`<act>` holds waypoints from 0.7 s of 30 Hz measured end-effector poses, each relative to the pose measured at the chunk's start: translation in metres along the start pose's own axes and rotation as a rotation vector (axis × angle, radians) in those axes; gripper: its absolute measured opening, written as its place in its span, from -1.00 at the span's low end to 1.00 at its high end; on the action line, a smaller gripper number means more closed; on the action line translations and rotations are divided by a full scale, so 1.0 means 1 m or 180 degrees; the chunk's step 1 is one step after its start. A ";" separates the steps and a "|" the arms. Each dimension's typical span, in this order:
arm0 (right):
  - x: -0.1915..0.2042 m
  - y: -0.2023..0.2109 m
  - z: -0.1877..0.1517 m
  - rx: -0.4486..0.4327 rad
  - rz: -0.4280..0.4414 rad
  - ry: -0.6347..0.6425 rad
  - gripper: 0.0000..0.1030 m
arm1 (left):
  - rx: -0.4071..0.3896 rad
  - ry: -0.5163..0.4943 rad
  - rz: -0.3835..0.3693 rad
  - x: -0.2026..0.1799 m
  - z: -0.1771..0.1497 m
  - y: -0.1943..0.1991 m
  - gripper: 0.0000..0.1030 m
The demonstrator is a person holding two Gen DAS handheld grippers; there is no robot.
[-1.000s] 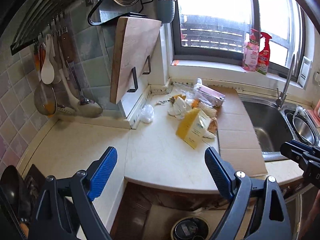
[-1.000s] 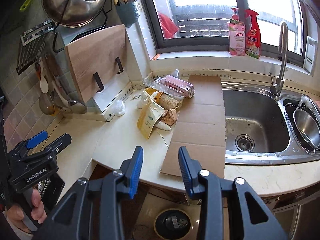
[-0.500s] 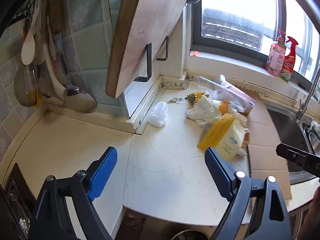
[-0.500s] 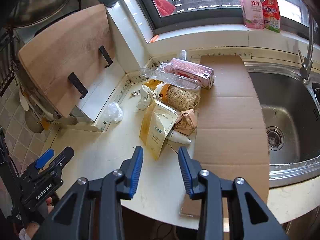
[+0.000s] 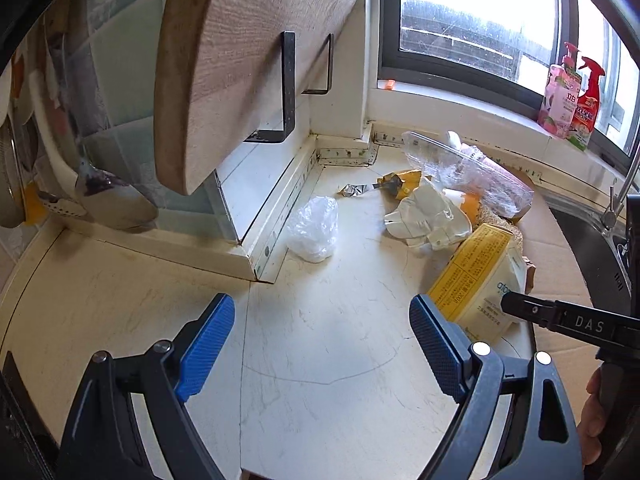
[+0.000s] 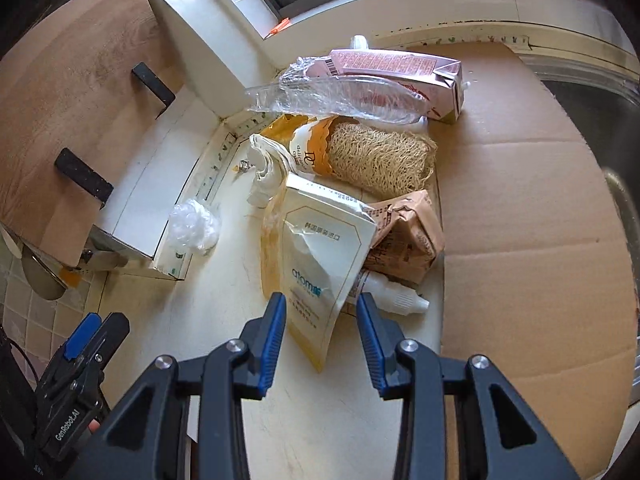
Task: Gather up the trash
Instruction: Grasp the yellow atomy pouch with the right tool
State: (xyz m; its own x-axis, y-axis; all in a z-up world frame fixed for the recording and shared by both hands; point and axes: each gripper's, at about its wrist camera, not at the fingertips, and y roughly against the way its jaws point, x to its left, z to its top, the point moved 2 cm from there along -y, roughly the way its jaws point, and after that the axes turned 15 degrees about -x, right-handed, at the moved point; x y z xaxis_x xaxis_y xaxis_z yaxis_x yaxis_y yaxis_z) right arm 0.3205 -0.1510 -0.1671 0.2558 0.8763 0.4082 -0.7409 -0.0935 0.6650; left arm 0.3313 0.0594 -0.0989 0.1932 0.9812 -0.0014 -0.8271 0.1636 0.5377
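Observation:
A pile of trash lies on the counter. A yellow-and-white pouch (image 6: pixel 316 264) lies nearest me; it also shows in the left wrist view (image 5: pixel 480 288). Behind it are a brown paper pack (image 6: pixel 408 236), a small white bottle (image 6: pixel 396 298), a loofah (image 6: pixel 380 156), a clear plastic tray (image 6: pixel 340 94) and a pink carton (image 6: pixel 396 70). A crumpled clear bag (image 5: pixel 314 226) lies apart to the left. My right gripper (image 6: pixel 321 312) is open, its fingers straddling the pouch's near end. My left gripper (image 5: pixel 322 322) is open and empty above bare counter.
A flat cardboard sheet (image 6: pixel 532 208) covers the counter right of the pile, next to the sink (image 5: pixel 592 248). A wooden cutting board (image 5: pixel 248 52) hangs on a rack at the left, with ladles (image 5: pixel 108 196) below. Spray bottles (image 5: pixel 572 100) stand on the window sill.
Both grippers have moved forward and down toward the counter. The right gripper has closed in on the yellow-and-white pouch. Both stay open.

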 end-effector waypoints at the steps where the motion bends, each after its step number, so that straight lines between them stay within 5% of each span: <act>1: 0.000 -0.004 0.000 0.0002 0.0009 -0.0011 -0.29 | -0.0015 -0.0007 -0.0005 0.001 0.000 -0.002 0.71; 7: 0.007 -0.020 -0.002 -0.0042 0.0053 0.0006 -0.32 | -0.0085 -0.0159 0.0067 0.000 -0.003 -0.018 0.71; 8: 0.008 -0.021 -0.003 -0.0049 0.0066 0.0020 -0.53 | -0.0088 -0.0190 0.0075 -0.002 -0.004 -0.021 0.71; 17: 0.021 0.001 0.002 -0.0230 0.0405 0.0086 -0.96 | -0.0192 -0.0423 0.0319 -0.018 0.005 -0.057 0.73; 21: 0.027 0.020 0.009 -0.0326 0.0460 0.0202 -0.96 | -0.0343 -0.0619 0.0487 -0.028 0.015 -0.073 0.87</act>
State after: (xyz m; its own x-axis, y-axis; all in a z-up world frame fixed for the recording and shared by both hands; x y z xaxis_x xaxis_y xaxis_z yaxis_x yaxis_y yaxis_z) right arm 0.3181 -0.1329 -0.1374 0.1049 0.8856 0.4524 -0.8272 -0.1748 0.5340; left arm 0.3941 0.0188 -0.1259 0.1509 0.9588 0.2407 -0.9039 0.0353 0.4263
